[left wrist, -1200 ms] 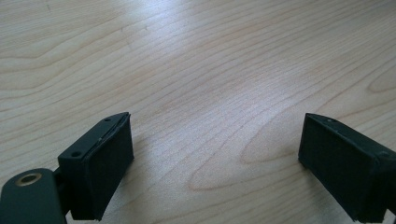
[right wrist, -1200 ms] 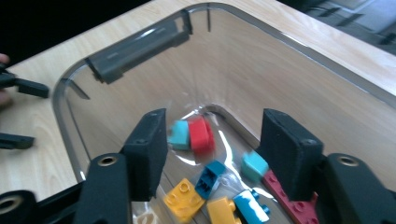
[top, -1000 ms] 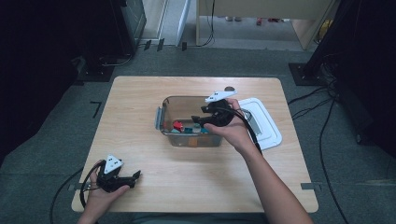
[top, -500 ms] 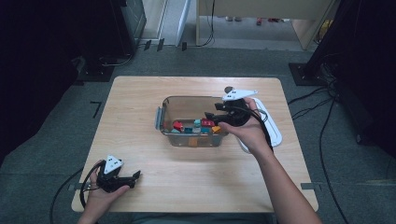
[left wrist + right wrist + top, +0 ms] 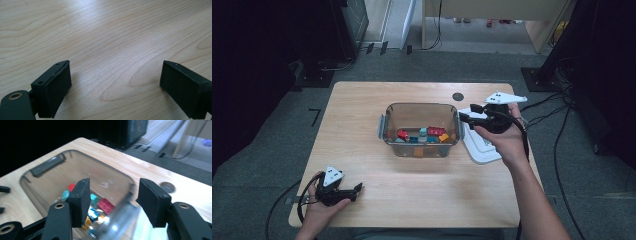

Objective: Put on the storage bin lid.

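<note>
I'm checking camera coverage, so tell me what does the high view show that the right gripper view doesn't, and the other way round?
High view alone: the left gripper resting open near the table's front edge, and the person's forearms. Right gripper view alone: a close look between the right gripper and its open, empty jaws at the container's near rim. Both: the clear container of coloured blocks, the white lid beside it, and the wooden table.

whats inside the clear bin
The clear bin holds a small heap of toy bricks, red, teal and orange, gathered toward its near right side. Bricks lower in the heap are covered by those above, so their count cannot be told.
</note>
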A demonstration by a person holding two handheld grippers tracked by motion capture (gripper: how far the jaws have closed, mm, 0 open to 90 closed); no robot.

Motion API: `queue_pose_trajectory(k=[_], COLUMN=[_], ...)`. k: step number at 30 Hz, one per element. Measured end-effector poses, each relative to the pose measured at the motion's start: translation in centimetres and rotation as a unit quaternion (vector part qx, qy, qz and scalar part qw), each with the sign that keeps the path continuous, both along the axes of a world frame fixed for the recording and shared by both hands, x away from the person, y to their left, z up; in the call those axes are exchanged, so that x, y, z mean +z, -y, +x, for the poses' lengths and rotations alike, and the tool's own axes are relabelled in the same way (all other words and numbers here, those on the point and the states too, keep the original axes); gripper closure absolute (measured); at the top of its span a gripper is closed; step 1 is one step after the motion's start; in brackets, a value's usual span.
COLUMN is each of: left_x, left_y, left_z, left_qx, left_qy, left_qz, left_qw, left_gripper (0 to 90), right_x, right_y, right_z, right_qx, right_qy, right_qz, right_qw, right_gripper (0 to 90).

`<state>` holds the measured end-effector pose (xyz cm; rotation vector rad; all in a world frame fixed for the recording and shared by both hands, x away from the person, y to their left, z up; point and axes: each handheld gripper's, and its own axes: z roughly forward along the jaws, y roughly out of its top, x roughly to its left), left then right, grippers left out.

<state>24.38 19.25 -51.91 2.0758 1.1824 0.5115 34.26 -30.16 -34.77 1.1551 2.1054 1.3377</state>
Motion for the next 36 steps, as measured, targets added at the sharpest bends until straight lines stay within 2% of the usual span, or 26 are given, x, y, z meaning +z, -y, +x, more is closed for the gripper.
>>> queue_pose_trajectory(k=[3,7,14,21,36], left_x=[0.0,0.0,0.0,0.0,0.0], left_y=[0.0,0.0,0.0,0.0,0.0], left_z=[0.0,0.0,0.0,0.0,0.0], left_qx=[0.000,0.001,0.001,0.001,0.002], left_qy=[0.000,0.000,0.001,0.001,0.000], left_qz=[0.001,0.000,0.000,0.000,0.000], left_qw=[1.0000,1.0000,1.0000,1.0000,1.0000], left_gripper=[10.0,10.0,10.0,10.0,10.0], right_x=[-0.3,-1.3,-4.7,-7.1,-11.1], right_y=[1.5,3.5,6.1,6.7,6.3], right_z=[-0.1,-0.1,0.7,1.5,3.9], right_qx=[-0.018,-0.051,-0.086,-0.102,-0.143], right_qy=[0.000,0.005,-0.028,-0.042,-0.060], right_qz=[0.005,-0.010,-0.004,0.002,-0.035], right_qw=[0.9998,0.9987,0.9959,0.9939,0.9873], right_gripper=[46.9,48.9,51.4,51.8,58.5])
